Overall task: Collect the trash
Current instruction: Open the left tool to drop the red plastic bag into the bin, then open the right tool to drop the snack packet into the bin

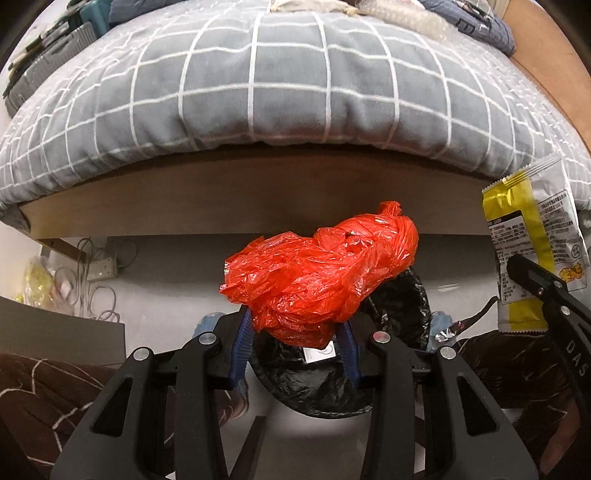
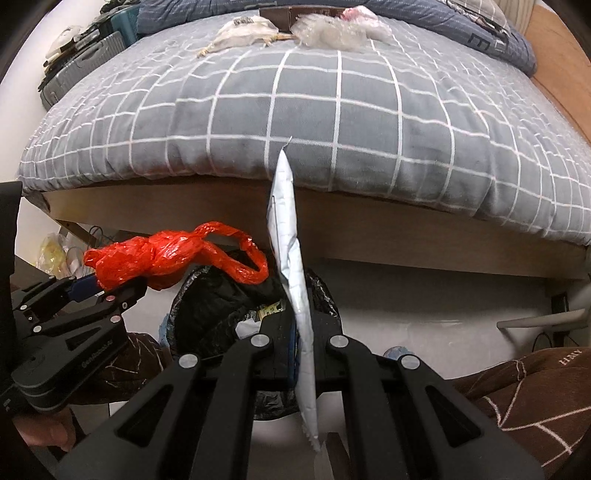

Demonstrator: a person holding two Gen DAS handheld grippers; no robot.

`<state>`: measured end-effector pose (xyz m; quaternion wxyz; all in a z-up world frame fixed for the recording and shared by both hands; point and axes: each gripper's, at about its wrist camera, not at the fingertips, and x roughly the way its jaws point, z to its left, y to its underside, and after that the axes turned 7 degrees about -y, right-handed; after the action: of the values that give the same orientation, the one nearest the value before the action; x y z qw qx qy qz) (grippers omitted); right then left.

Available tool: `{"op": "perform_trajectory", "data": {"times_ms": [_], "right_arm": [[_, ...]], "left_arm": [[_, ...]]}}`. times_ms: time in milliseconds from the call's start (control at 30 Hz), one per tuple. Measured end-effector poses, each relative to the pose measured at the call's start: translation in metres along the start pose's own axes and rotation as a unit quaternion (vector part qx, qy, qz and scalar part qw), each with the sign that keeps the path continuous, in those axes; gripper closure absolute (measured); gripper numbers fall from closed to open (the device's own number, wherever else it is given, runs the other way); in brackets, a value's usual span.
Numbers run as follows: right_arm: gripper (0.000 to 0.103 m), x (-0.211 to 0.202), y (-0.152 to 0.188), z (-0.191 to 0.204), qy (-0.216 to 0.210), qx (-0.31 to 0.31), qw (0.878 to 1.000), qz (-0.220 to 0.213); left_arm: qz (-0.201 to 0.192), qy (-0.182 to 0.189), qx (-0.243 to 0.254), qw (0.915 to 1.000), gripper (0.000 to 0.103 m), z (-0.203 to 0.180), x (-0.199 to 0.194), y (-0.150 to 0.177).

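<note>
Left gripper (image 1: pixel 295 334): blue pads clamped on crumpled red plastic bag (image 1: pixel 317 277), held directly above black-lined round trash bin (image 1: pixel 399 302). Right gripper (image 2: pixel 301 332): clenched on flat silver-and-yellow snack wrapper (image 2: pixel 291 266), edge-on in its own view, also over the bin. Bin stands on pale floor before wooden bed frame (image 2: pixel 406 229); it holds white and foil scraps. Grey white-checked quilt (image 2: pixel 332 122) behind carries 2 clear plastic wrappings (image 2: pixel 332 33). Cables and power strip (image 1: pixel 101 267) lie left.

Bin mouth (image 2: pixel 221 295): open below both claws — part covered by the red bag (image 1: pixel 317 280) and wrapper (image 2: pixel 291 280).
Behind: bed frame (image 1: pixel 240 206) blocks.
Sides: knees (image 2: pixel 524 398) crowd the bin.
Right: bare floor (image 2: pixel 424 306).
</note>
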<state>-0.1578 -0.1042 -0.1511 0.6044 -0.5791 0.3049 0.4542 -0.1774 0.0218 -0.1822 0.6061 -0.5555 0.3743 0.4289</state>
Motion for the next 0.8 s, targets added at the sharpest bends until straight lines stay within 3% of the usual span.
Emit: {"op": "perform_trajectory", "data": {"times_ms": [433, 800], "right_arm": [[0.100, 0.022, 0.001, -0.008, 0.000, 0.007, 1.000, 0.017], [0.100, 0.032, 0.000, -0.005, -0.001, 0.007, 1.000, 0.023]], "left_arm": [[0.014, 0.001, 0.020, 0.9997, 0.057, -0.008, 0.032, 0.001], [0.010, 0.005, 0.019, 0.9998, 0.027, -0.008, 0.038, 0.000]]}}
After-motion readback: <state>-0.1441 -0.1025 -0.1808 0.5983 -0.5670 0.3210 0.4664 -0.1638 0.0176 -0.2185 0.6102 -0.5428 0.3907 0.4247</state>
